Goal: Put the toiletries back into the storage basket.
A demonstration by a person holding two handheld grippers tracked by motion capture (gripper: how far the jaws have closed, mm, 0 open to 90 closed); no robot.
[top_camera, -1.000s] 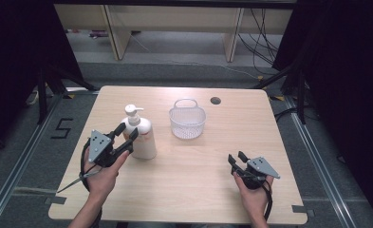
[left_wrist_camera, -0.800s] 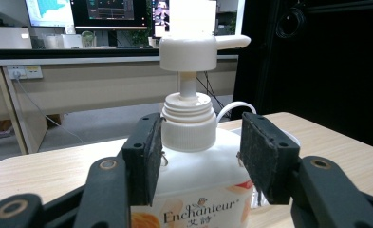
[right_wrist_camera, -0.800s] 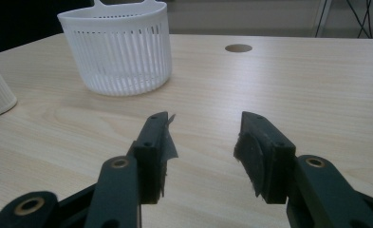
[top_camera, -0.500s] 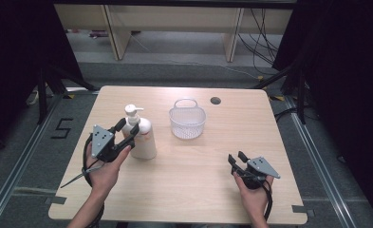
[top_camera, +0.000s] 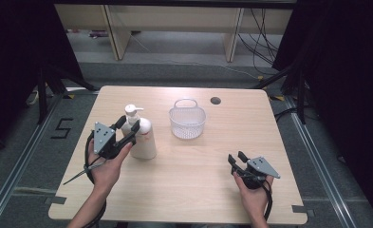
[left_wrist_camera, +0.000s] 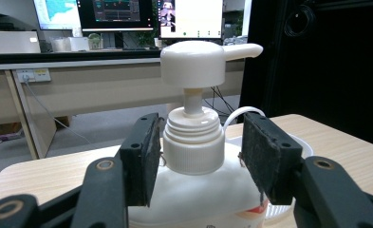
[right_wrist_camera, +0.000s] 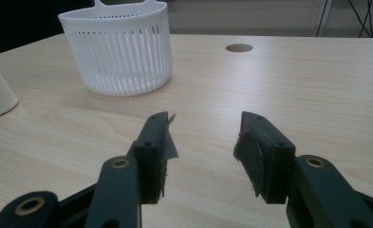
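A white pump bottle stands upright on the left half of the wooden table. My left gripper is at its neck, open, with one jaw on each side of the ribbed screw collar. A narrow gap shows at the left pad and a wider one at the right pad. The pump head points right in the left gripper view. My right gripper rests low near the table's front right, open, with nothing between its worn pads.
A white slotted basket with a small handle stands just right of the bottle, near the table's middle back. A round cable hole lies behind it. Desks, shelving and cables are beyond the far edge.
My left gripper has edged a little forward along the bottle's neck. The right hand has not moved.
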